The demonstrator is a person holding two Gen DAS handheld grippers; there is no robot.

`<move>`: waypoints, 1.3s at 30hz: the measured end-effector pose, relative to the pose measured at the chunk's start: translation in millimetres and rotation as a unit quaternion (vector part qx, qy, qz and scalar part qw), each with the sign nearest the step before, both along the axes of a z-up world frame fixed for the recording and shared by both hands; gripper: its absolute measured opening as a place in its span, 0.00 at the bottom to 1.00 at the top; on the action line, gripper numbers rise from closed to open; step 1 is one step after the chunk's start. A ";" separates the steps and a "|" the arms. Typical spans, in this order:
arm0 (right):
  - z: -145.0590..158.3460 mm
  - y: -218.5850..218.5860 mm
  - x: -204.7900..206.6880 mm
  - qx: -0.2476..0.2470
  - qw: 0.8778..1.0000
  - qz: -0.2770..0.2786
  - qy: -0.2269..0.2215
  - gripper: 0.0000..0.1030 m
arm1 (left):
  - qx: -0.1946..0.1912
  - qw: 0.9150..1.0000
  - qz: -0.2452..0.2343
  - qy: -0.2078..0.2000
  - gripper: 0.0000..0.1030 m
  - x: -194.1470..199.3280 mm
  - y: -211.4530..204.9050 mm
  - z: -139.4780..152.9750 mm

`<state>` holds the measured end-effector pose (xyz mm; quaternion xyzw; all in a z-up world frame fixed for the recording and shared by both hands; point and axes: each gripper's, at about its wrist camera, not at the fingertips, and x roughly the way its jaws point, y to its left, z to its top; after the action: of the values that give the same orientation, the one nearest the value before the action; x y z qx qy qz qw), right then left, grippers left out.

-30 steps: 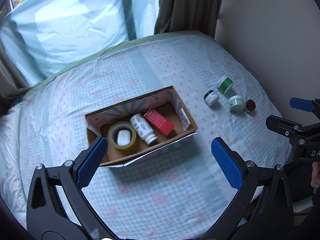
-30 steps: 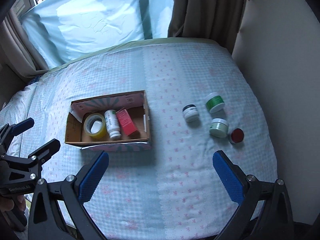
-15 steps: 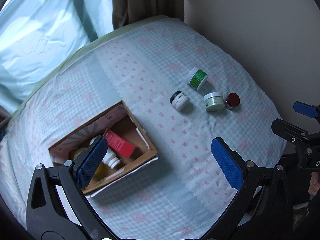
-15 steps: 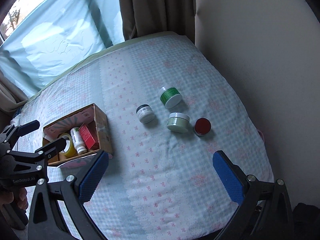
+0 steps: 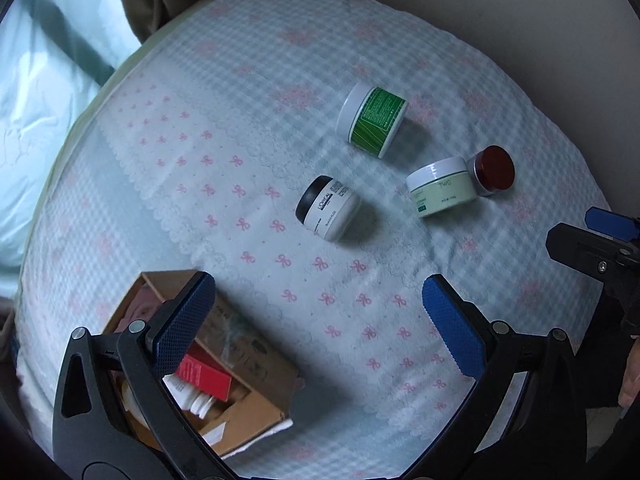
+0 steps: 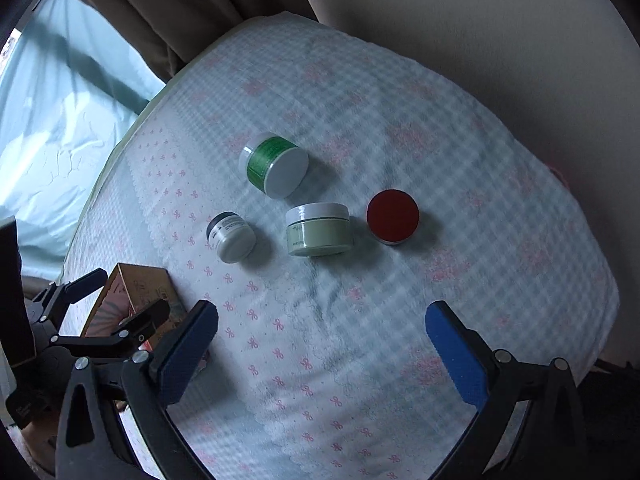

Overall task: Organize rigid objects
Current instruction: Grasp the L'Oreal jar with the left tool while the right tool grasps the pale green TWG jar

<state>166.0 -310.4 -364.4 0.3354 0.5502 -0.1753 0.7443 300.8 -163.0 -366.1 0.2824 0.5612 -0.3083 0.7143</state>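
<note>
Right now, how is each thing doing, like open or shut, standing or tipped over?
Left gripper: open, empty.
Right gripper: open, empty.
Cardboard box: open, items inside.
Green-label jar: lying on side.
Black-lid jar: lying on side.
Pale green jar: upright, lidded.
Red-lid jar: upright, lidded.

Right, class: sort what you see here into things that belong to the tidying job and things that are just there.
Part of the job:
- green-label jar
- black-lid jar
- pale green jar
- red-lid jar
- cardboard box
- left gripper and right gripper, jaws open

Just there:
- patterned bedspread
- curtain
- wall
</note>
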 end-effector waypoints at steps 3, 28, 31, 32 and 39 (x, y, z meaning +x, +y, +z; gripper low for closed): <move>-29.3 -5.1 14.1 0.025 1.000 -0.013 0.011 1.00 | 0.017 1.000 -0.025 0.004 1.00 12.7 -15.0 -28.1; -140.3 -9.9 108.9 0.039 0.995 0.033 0.092 0.67 | 0.037 0.994 -0.092 0.045 0.62 50.5 -50.9 -145.2; -139.8 -10.6 106.5 0.039 0.995 0.030 0.086 0.67 | 0.037 0.993 -0.109 0.038 0.54 45.2 -54.7 -144.0; -140.2 -10.0 106.1 0.037 0.995 0.028 0.086 0.67 | 0.039 0.992 -0.113 0.036 0.54 43.6 -58.0 -144.9; -136.9 -13.1 103.4 0.035 0.996 0.036 0.073 0.67 | 0.043 0.992 -0.113 0.025 0.52 36.6 -66.9 -140.1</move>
<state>269.5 -323.5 -501.3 0.3277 0.6202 -0.1533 0.6960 337.3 -229.9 -506.2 0.3669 0.5562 -0.3693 0.6478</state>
